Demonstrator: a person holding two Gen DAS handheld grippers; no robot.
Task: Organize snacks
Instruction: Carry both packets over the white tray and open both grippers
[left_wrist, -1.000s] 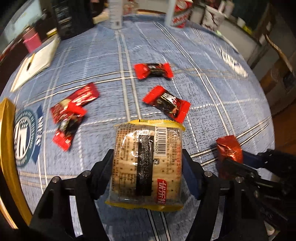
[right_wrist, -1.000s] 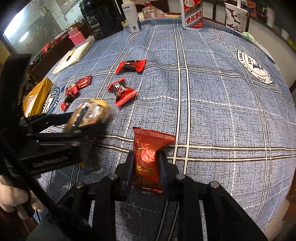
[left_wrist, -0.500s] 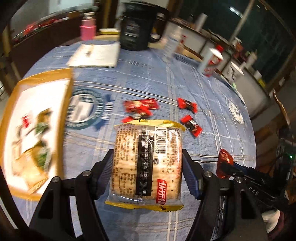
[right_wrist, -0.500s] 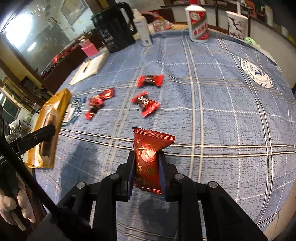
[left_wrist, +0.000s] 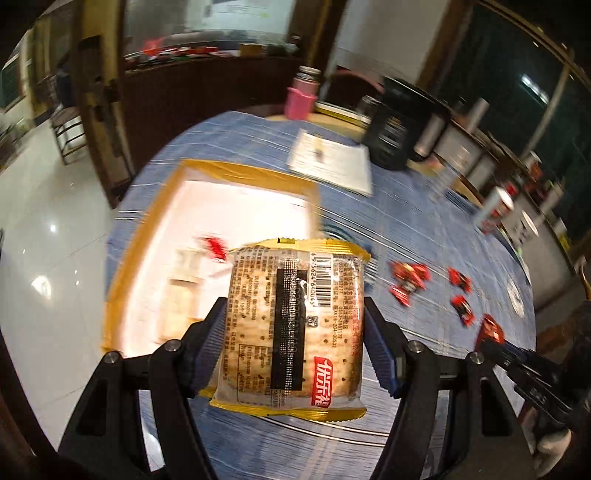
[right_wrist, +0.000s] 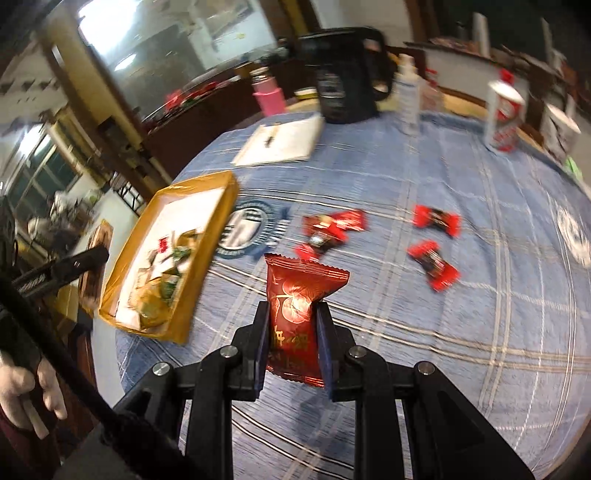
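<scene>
The left gripper (left_wrist: 295, 354) is clenched on a cracker pack (left_wrist: 291, 332), with a pad pressed on each side of it. The pack is up in the air, over the spot where the tray (left_wrist: 236, 171) meets the blue cloth (left_wrist: 406, 229). The pack is clear with a yellow edge, and it shows a black stripe, a bar code and a red label. The right gripper (right_wrist: 293, 343) is clenched on a red bag (right_wrist: 297, 306), squeezing its lower half. The bag stands up between the pads, in the air above the near part of the table. The tray is yellow with a white floor. It sits at the left edge of the table, and a few snacks (right_wrist: 162, 280) lie in it, blurred. Four red candies (right_wrist: 334, 227) lie on the cloth near the middle of the table, well apart from the tray. Two of them touch each other and two lie alone more to the right. A round badge is printed on the cloth just beside the tray. At the far edge stand a black kettle (right_wrist: 343, 74), a pink cup (right_wrist: 267, 96), a clear bottle (right_wrist: 408, 96) and a red and white bottle (right_wrist: 504, 110). A white pad of paper (right_wrist: 284, 142) lies in front of the kettle. A hand (right_wrist: 26, 391) shows at the low left of the right view, wrapped round the black handle of the left gripper.
</scene>
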